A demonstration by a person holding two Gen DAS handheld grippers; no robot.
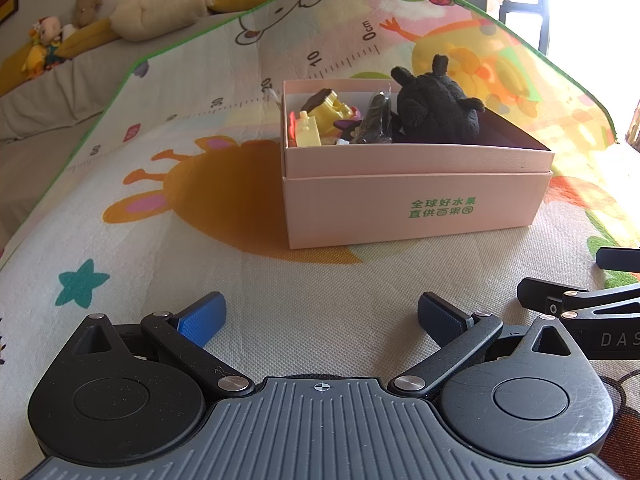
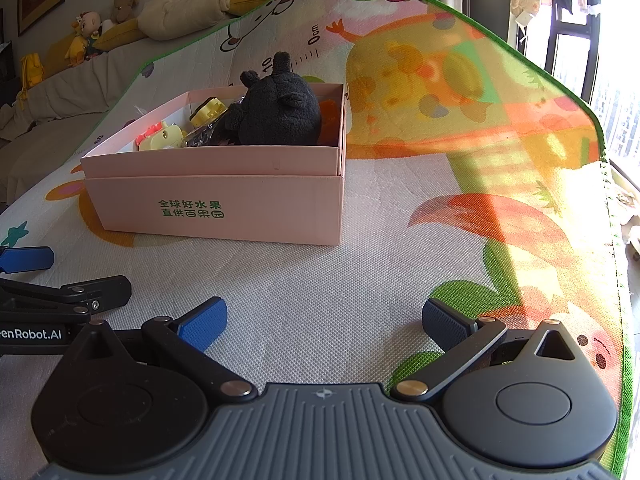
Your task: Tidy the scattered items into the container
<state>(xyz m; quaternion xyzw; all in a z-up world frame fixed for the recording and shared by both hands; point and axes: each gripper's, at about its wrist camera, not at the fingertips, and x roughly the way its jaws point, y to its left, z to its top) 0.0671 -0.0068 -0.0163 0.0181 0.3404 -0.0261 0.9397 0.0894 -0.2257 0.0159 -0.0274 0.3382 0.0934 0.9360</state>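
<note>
- Left wrist view: left gripper (image 1: 322, 320) spread wide and empty, low over the mat (image 1: 320, 280). Ahead and slightly right, pink box (image 1: 416, 208) holding a black plush toy (image 1: 438, 110), yellow toys (image 1: 320, 120) and a dark wrapped packet (image 1: 374, 122). No loose items visible on the mat.
- Right wrist view: right gripper (image 2: 324, 322) likewise parted, nothing held. Box (image 2: 224, 208) ahead to the left, plush (image 2: 280, 108) inside. Mat around it bare; tidying judged essentially complete, as far as shown.

Sunlit window (image 2: 576, 40) — grey sofa (image 1: 48, 92) behind.
</note>
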